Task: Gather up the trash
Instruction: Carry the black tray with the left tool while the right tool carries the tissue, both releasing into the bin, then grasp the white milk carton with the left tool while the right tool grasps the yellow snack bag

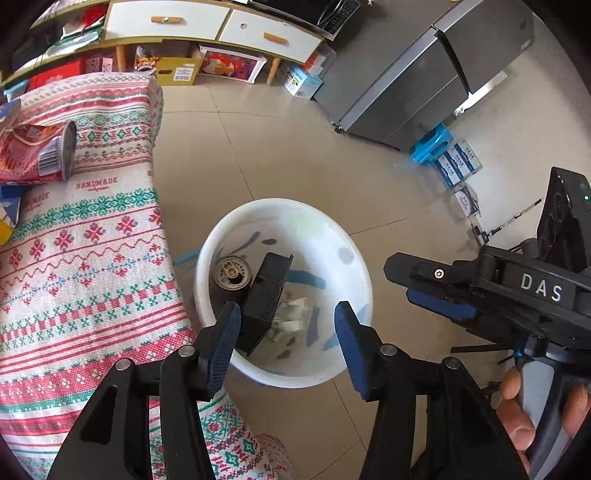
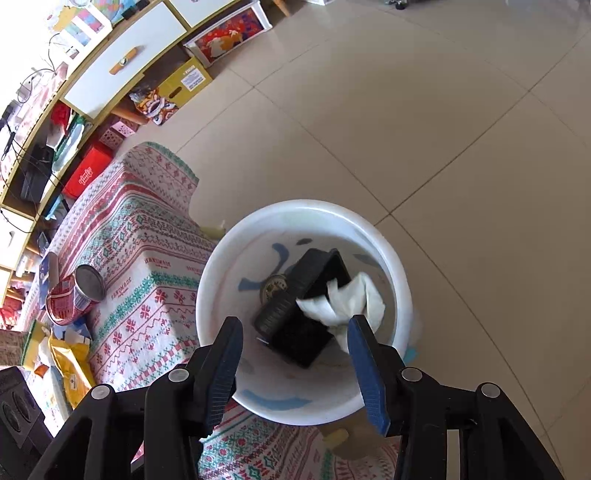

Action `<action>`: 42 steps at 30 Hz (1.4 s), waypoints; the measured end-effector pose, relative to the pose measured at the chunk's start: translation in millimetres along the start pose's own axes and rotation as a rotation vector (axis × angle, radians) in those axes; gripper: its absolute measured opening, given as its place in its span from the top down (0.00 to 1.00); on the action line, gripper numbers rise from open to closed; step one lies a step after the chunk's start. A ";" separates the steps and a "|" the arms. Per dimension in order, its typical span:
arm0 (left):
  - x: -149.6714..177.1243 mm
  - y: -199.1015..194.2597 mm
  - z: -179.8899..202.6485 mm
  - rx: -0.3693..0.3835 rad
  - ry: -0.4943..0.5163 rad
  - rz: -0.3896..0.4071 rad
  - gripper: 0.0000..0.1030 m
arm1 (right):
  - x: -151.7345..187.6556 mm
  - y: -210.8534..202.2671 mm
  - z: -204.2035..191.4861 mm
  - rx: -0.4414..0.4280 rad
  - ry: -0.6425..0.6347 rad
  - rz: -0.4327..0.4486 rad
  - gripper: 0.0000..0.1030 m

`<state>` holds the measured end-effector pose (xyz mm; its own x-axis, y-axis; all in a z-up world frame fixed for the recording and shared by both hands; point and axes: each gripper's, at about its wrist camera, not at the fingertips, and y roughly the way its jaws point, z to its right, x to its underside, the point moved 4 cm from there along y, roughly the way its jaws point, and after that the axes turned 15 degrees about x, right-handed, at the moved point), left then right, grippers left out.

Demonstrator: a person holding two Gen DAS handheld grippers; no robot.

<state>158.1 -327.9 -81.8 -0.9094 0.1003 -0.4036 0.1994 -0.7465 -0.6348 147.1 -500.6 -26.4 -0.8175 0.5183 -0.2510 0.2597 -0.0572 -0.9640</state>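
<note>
A white bin point(image 1: 284, 202) point(image 2: 306, 206) stands on the floor beside the cloth-covered table point(image 1: 92, 258). Inside it lie a drink can point(image 1: 232, 273) point(image 2: 274, 286), a black box point(image 1: 264, 299) point(image 2: 299, 339) and a crumpled white tissue point(image 2: 343, 302) draped over the box. My left gripper point(image 1: 288, 347) hovers over the bin, open, with nothing pressed between its pads. My right gripper point(image 2: 295, 369) point(image 1: 406, 284) is also above the bin and open; the tissue lies just past its right fingertip. A crushed red canister point(image 1: 37, 155) point(image 2: 75, 295) lies on the table.
Yellow packaging point(image 2: 70, 365) and scraps lie on the table's near side. A grey fridge point(image 1: 424, 81) stands at the back right, a white-drawer cabinet point(image 1: 166, 22) with boxes under it at the back. Tiled floor point(image 2: 443, 147) surrounds the bin.
</note>
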 end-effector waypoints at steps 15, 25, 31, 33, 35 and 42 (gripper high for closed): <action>16.5 -126.2 -64.2 -0.156 -0.050 0.097 0.46 | 3.4 -8.8 -29.8 -0.006 -0.070 0.043 0.44; 21.4 -248.2 -171.3 -0.350 -0.268 0.231 0.27 | 18.1 -5.5 -79.0 -0.018 -0.180 0.042 0.36; 35.7 -248.0 -205.6 -0.335 -0.330 0.208 0.26 | 45.6 7.3 -130.8 -0.069 -0.285 -0.006 0.34; 35.6 -241.0 -207.1 -0.330 -0.316 0.194 0.26 | 57.2 14.0 -149.3 -0.098 -0.319 -0.036 0.34; 32.9 -234.3 -208.4 -0.334 -0.306 0.182 0.26 | 67.5 21.1 -165.5 -0.124 -0.340 -0.064 0.34; 29.4 -212.5 -218.0 -0.375 -0.287 0.151 0.26 | 91.1 41.4 -215.3 -0.182 -0.381 -0.095 0.34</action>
<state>168.5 -22.9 -102.4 -0.9135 -0.2150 -0.3453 0.4064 -0.4450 -0.7980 194.1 -272.0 -70.2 -0.9647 0.1599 -0.2091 0.2325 0.1448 -0.9618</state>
